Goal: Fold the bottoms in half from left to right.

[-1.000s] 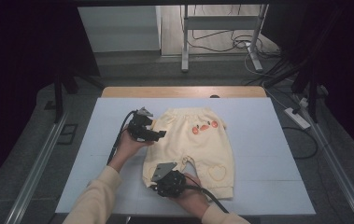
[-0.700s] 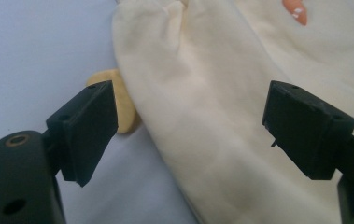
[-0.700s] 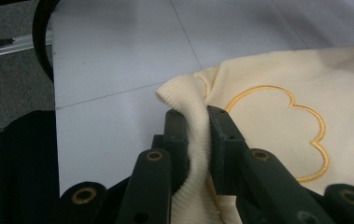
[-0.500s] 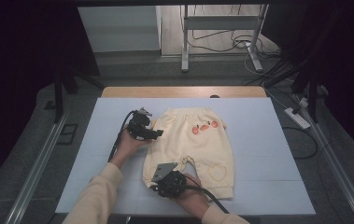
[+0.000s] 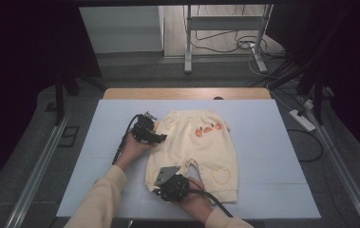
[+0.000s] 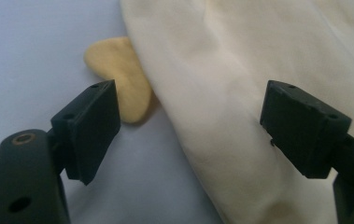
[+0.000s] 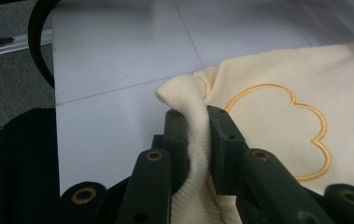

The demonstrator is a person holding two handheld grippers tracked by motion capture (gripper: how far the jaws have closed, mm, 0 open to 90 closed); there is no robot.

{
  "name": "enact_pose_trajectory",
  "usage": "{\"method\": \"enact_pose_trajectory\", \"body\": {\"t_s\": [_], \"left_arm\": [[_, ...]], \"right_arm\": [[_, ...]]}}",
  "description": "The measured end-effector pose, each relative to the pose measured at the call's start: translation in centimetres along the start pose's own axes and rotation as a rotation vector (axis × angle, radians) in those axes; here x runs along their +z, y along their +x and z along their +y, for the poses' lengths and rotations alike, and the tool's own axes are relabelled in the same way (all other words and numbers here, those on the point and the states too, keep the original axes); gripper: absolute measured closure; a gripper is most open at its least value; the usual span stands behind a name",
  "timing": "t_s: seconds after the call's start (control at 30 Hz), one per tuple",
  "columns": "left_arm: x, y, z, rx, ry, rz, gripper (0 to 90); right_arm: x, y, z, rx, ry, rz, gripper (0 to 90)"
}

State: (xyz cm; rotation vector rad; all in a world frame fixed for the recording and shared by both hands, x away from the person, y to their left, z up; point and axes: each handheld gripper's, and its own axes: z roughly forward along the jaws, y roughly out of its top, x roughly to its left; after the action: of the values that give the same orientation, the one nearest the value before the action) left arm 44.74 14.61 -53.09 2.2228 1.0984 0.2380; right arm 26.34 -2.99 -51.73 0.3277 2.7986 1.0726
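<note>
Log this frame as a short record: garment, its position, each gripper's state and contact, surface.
garment: cream baby trousers with heart outlines on the legs
position: spread flat, waist away from the person
right gripper: shut on the ribbed cuff of one leg
left gripper: open, jaws straddling the garment's side edge, not gripping
surface: pale blue table

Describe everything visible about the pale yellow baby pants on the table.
The pale yellow pants lie flat on the light blue table, waistband at the far side, legs toward the person. The cloth looks soft and knitted, with ribbed cuffs, orange motifs near the waist and a stitched heart outline on each leg. The right gripper is shut on one leg's cuff; the left gripper is open at the waist-side edge, one jaw above the cloth.
</note>
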Motion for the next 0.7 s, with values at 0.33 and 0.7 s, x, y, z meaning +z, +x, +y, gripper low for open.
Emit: {"method": "enact_pose_trajectory", "body": {"t_s": [0.33,0.7], "left_arm": [[0.25,0.17,-0.23,-0.005,0.014,-0.012,22.5],[-0.07,0.05,-0.20,-0.001,0.013,-0.101,60.4]], "right_arm": [[-0.11,-0.05,-0.03,0.001,-0.001,0.003,78.2],[0.00,-0.05,-0.08,0.000,0.006,0.004,78.2]]}}
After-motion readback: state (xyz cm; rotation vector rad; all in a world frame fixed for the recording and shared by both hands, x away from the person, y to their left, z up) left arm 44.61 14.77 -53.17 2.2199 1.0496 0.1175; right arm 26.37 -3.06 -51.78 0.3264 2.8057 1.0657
